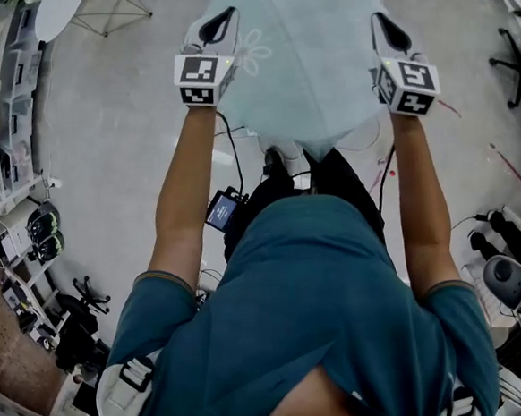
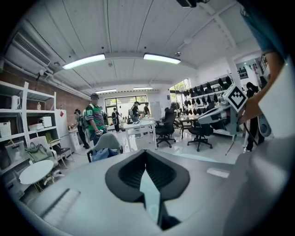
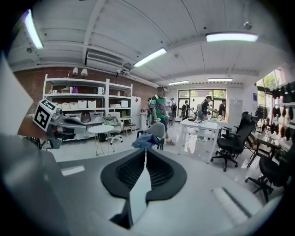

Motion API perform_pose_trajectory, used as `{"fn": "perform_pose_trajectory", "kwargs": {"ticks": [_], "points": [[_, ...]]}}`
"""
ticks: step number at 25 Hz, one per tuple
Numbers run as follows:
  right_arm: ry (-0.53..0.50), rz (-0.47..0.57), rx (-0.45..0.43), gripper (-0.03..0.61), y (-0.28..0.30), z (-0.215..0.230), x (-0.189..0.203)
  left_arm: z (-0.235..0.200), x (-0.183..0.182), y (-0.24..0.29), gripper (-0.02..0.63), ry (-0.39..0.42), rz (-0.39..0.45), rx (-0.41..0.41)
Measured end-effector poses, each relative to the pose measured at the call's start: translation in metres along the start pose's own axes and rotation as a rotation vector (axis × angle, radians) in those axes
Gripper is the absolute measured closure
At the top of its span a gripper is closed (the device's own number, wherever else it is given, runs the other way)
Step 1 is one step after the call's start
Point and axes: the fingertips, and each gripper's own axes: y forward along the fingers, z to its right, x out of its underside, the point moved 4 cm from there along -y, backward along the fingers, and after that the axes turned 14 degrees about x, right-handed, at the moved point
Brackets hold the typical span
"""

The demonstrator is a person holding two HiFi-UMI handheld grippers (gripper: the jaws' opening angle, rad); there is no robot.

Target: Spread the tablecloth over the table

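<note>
Ceiling strip lights point(image 2: 84, 61) above the left gripper point(image 2: 145, 154) and windows point(image 3: 216, 94) ahead of the right gripper point(image 3: 145, 154) glare; fisheye edges darken and bend; the pinched tablecloth point(image 2: 150, 191) blurs.

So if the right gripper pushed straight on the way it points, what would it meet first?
The right gripper, shut on the tablecloth, points out across the room. Nothing near blocks it; first in line seems to be the grey chair draped with blue clothing, though depth is unclear.
</note>
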Motion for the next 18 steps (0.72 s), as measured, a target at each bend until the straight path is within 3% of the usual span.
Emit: {"fn": "perform_pose_trajectory", "kwargs": {"ticks": [7,13,18], "points": [[-0.006,0.164,-0.11,0.56,-0.094,-0.086,-0.09,0.005,-0.065,-0.115,0.614,0.046,0.102,-0.021],[-0.056,0.258,-0.224,0.568,-0.171,-0.149,-0.133,0.027,-0.109,-0.212,0.614,0.083,0.218,-0.044],[-0.125,0.32,-0.289,0.569,-0.23,-0.179,-0.155,0.063,-0.127,-0.271,0.614,0.112,0.239,-0.015]]}}
